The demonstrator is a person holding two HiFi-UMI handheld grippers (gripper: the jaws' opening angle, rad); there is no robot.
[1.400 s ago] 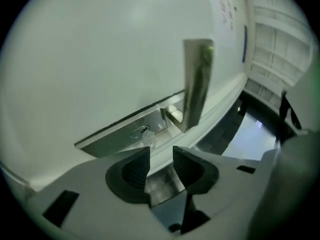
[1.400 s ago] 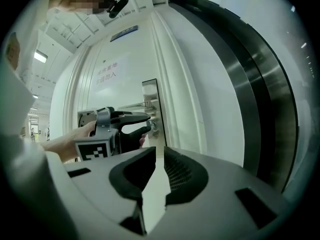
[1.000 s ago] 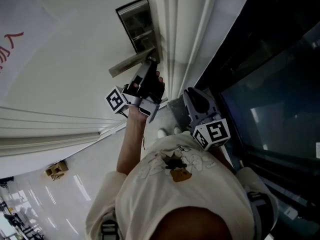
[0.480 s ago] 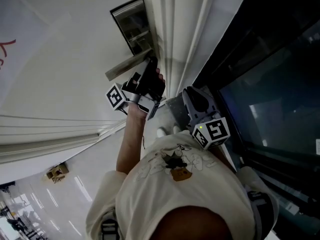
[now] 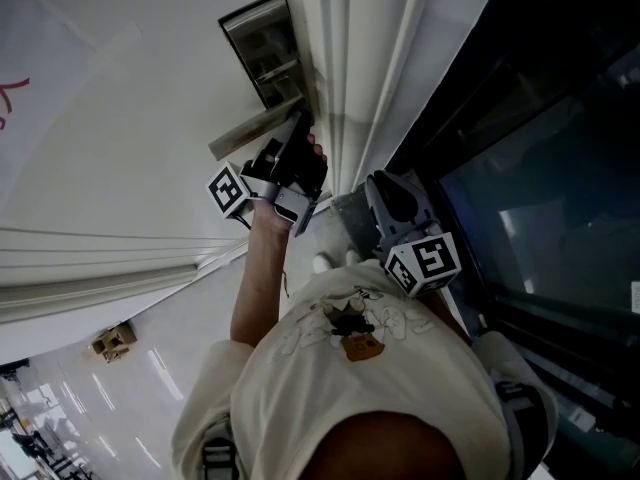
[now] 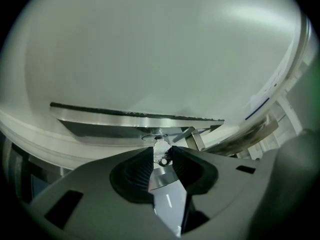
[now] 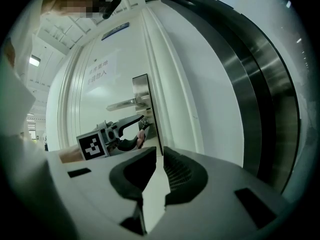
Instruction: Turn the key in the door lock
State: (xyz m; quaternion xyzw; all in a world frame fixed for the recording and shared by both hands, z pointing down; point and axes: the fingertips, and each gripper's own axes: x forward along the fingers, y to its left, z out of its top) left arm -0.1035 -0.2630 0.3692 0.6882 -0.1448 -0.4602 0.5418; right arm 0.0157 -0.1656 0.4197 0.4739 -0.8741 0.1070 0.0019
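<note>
A small silver key (image 6: 159,146) sticks out of the keyhole just under the long metal door handle (image 6: 135,118). My left gripper (image 6: 162,154) points up at it. Its jaws are closing, the key head stands between the pads, and both pads meet its edges. In the head view the left gripper (image 5: 297,128) reaches up under the handle (image 5: 250,133), below the dark lock plate (image 5: 262,53). My right gripper (image 5: 383,190) hangs back beside the door frame, shut and empty (image 7: 160,156). It looks toward the left gripper (image 7: 140,120) at the lock.
The white door (image 5: 140,98) fills the left side. The ribbed white door frame (image 5: 345,88) runs just right of the lock. A dark glass panel (image 5: 540,188) stands farther right. The person's light shirt (image 5: 370,368) fills the lower middle.
The left gripper stays at the lock and the right gripper holds still. Only the head view has shifted slightly.
</note>
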